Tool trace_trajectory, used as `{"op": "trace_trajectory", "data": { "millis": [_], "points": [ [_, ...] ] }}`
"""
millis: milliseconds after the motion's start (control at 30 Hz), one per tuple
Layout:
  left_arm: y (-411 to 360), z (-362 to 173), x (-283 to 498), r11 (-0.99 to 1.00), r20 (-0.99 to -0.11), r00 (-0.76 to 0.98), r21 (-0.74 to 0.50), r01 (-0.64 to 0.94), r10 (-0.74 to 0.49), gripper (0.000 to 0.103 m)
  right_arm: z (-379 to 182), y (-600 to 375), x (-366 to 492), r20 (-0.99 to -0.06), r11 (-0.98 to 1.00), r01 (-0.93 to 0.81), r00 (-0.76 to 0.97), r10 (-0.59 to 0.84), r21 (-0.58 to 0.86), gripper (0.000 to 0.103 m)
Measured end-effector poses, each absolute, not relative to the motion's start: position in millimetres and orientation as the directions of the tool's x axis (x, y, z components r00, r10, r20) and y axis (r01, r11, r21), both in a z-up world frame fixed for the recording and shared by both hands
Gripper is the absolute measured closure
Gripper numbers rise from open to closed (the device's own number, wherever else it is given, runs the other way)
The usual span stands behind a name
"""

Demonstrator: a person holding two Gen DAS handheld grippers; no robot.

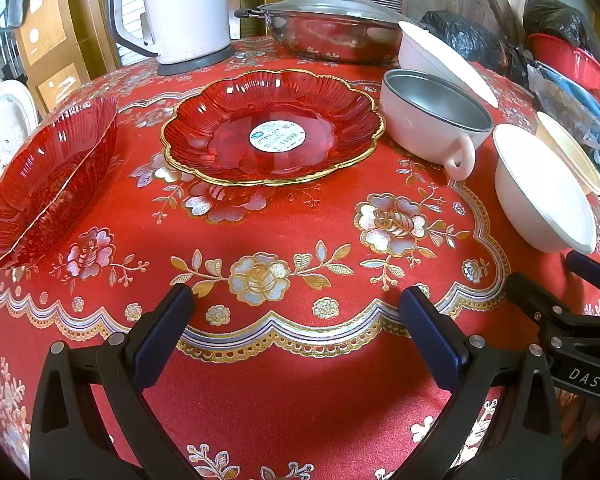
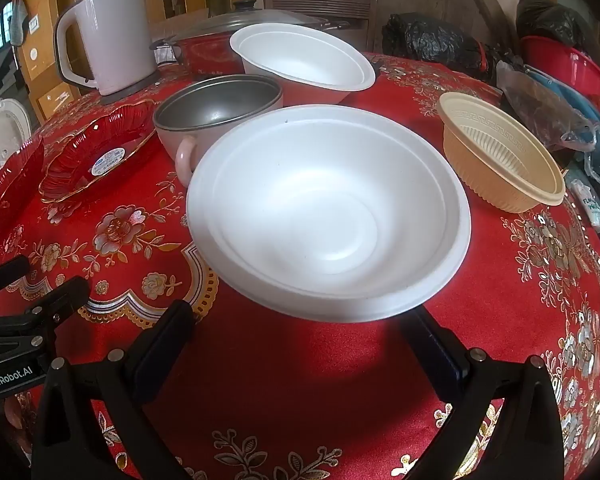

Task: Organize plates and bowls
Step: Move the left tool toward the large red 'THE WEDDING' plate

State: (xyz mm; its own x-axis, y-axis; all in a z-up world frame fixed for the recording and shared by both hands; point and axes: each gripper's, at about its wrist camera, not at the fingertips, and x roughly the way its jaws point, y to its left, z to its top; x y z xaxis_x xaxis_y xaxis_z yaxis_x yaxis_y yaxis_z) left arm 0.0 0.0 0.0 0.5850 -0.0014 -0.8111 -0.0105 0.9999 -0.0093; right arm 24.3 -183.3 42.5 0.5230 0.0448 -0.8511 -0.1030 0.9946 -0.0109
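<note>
A red glass plate with a gold scalloped rim (image 1: 272,128) lies mid-table; it also shows in the right wrist view (image 2: 100,152). A second red glass dish (image 1: 48,176) sits at the left. A pink bowl with a metal inside and a handle (image 1: 432,120) stands beside a white foam bowl (image 1: 540,192), seen close in the right wrist view (image 2: 328,212). Another white foam bowl (image 2: 304,60) stands behind, and a beige plastic bowl (image 2: 496,152) at the right. My left gripper (image 1: 296,300) is open over bare cloth. My right gripper (image 2: 304,316) is open just before the near foam bowl.
A white electric kettle (image 1: 180,8) and a lidded steel pot (image 1: 328,32) stand at the back of the red flowered tablecloth (image 1: 260,380). Black bags (image 2: 428,44), a red basin (image 2: 564,64) and plastic wrap (image 2: 548,112) crowd the right edge.
</note>
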Motion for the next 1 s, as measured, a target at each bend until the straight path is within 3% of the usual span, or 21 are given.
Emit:
{"op": "trace_trajectory", "data": {
  "millis": [833, 1000],
  "points": [
    [18.0, 17.1, -7.7, 0.999, -0.820, 0.572, -0.002, -0.044, 0.023, 0.000, 45.1, -179.4, 21.3, -0.872, 0.998, -0.056, 0.489, 0.024, -0.004, 0.000],
    [36.8, 39.8, -20.5, 0.998, -0.820, 0.572, -0.005, -0.060, 0.030, 0.000, 65.6, -167.2, 7.6, -0.874, 0.994, -0.075, 0.475, 0.102, 0.075, 0.000]
  ]
}}
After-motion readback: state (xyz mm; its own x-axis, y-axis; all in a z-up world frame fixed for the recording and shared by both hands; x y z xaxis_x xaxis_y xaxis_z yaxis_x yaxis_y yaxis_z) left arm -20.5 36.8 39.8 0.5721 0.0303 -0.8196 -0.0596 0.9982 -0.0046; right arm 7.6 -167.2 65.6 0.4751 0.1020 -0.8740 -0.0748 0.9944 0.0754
